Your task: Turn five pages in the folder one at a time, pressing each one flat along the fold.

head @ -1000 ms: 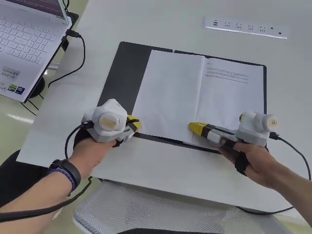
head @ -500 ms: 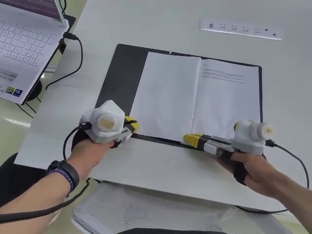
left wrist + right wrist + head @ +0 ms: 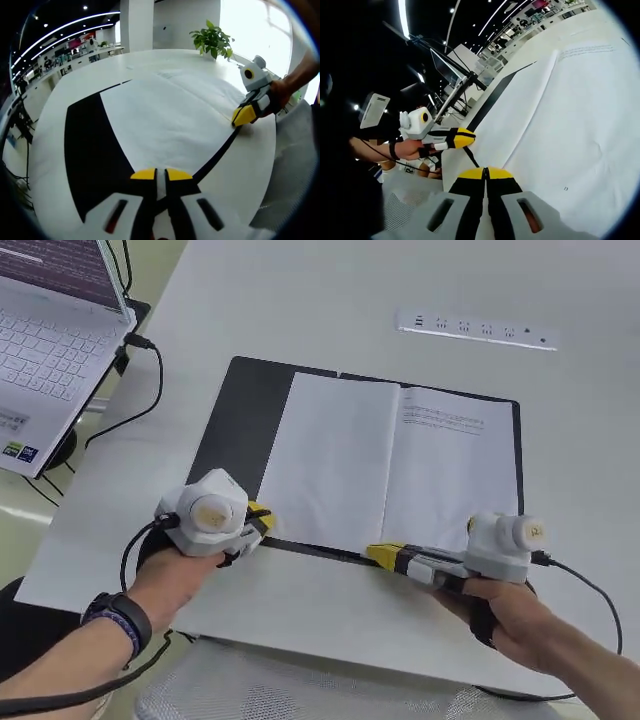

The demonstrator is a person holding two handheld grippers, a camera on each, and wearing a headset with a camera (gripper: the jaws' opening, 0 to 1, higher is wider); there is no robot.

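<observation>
A black folder lies open on the white table, with a blank turned page on the left and a page with a few printed lines on the right. My left gripper is shut, its yellow tips resting at the folder's near left edge. My right gripper is shut too, its tips lying at the bottom of the fold, pointing left. In the left gripper view the right gripper sits at the page's far edge; in the right gripper view the left gripper shows beside the folder.
An open white laptop with a plugged cable sits at the far left. A white power strip lies beyond the folder. The table's near edge runs just behind my hands, with a mesh chair below.
My right gripper has slid down the fold towards the near edge of the folder. The left gripper stays at the folder's near left edge. The head camera has shifted a little.
</observation>
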